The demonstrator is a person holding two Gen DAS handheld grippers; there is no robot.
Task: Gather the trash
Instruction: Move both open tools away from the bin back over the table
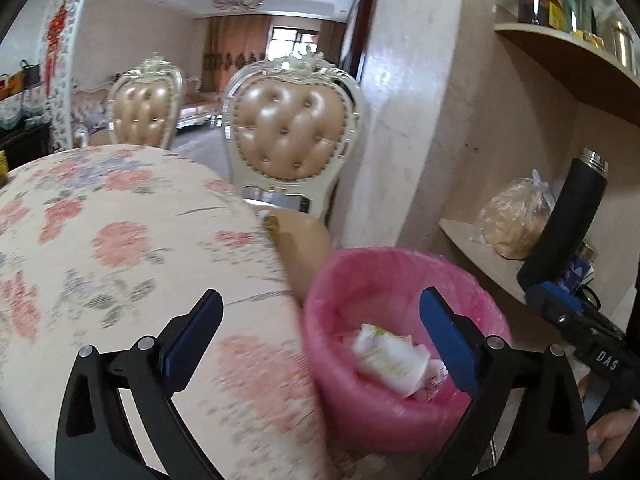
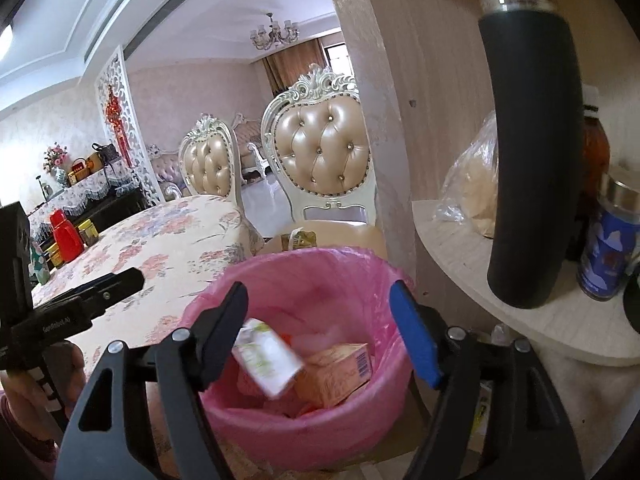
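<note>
A bin with a pink liner (image 1: pixel 400 292) (image 2: pixel 304 280) stands beside the floral-clothed table (image 1: pixel 120 232) (image 2: pixel 168 240). Inside lie a white and green carton (image 1: pixel 384 356) (image 2: pixel 266 356), blurred and tilted, and an orange box (image 2: pixel 336 372). My left gripper (image 1: pixel 324 340) is open and empty, spanning the table edge and the bin's left rim. My right gripper (image 2: pixel 320 328) is open and empty above the bin; the carton is just below its left finger. The right gripper also shows at the right of the left wrist view (image 1: pixel 576 320), the left one at the left of the right wrist view (image 2: pixel 80 300).
Two cream padded chairs (image 1: pixel 292 136) (image 2: pixel 324 156) stand behind the table. A wall shelf (image 2: pixel 500 280) at right holds a black flask (image 2: pixel 532 140), a bagged loaf (image 1: pixel 516 220) and a blue can (image 2: pixel 608 252). A red jug (image 2: pixel 66 236) stands on the table's far end.
</note>
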